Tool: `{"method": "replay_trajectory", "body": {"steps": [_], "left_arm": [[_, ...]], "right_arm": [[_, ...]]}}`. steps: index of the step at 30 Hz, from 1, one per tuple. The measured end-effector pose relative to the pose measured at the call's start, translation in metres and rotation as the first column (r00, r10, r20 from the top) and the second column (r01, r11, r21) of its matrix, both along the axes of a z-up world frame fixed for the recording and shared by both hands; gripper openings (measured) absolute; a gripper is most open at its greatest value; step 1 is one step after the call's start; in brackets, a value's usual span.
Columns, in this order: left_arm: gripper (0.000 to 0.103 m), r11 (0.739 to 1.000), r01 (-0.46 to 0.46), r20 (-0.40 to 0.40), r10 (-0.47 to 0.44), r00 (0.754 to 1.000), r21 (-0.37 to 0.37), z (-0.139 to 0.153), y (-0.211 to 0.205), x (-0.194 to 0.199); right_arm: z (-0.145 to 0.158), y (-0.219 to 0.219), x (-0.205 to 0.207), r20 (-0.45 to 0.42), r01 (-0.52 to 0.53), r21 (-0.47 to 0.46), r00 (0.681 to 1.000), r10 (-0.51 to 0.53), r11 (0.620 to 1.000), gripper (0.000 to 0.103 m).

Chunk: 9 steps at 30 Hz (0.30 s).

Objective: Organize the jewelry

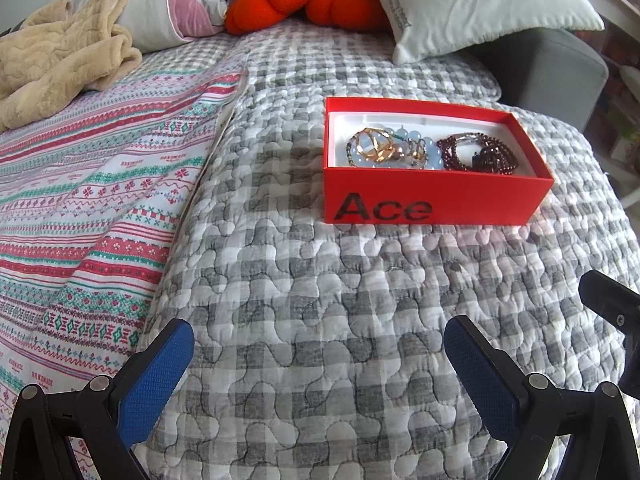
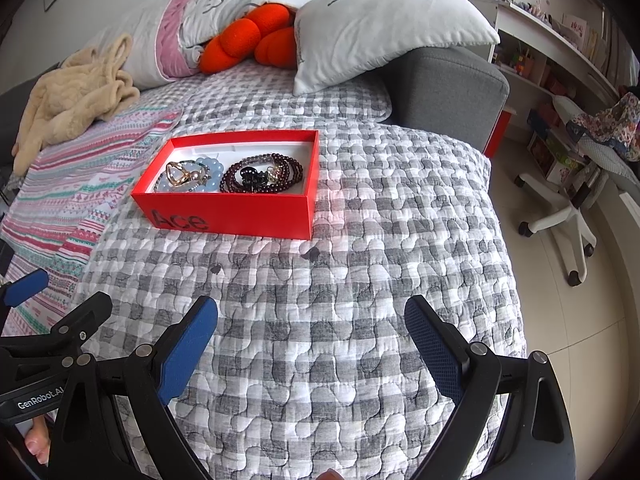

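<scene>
We hold both tools low over a grey checked quilt (image 1: 320, 320). Our left gripper (image 1: 319, 364) and right gripper (image 2: 311, 344) each stand wide apart, with nothing between the blue pads. Ahead, resting on the quilt, a red box (image 2: 240, 210) printed "Ace" holds the jewelry: a gold ring (image 2: 178, 174) on pale blue beads (image 2: 214, 170) at its left end, and dark red bead strands (image 2: 280, 178) at its right.
</scene>
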<state>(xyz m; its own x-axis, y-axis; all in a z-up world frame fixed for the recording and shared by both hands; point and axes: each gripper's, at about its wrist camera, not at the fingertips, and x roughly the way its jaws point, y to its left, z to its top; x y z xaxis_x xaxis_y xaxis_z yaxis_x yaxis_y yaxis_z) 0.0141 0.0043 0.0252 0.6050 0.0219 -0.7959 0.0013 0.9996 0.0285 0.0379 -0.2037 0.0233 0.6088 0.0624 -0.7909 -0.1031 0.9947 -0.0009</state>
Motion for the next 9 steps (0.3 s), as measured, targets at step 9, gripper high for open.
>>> {"method": "replay_trajectory", "body": {"steps": [9], "left_arm": [[0.103, 1.000, 0.003, -0.006, -0.003, 1.000, 0.004, -0.0026, -0.0038, 0.0034]], "right_arm": [[-0.0006, 0.0028, 0.0017, -0.007, -0.009, 0.000, 1.000, 0.009, 1.000, 0.096]]}}
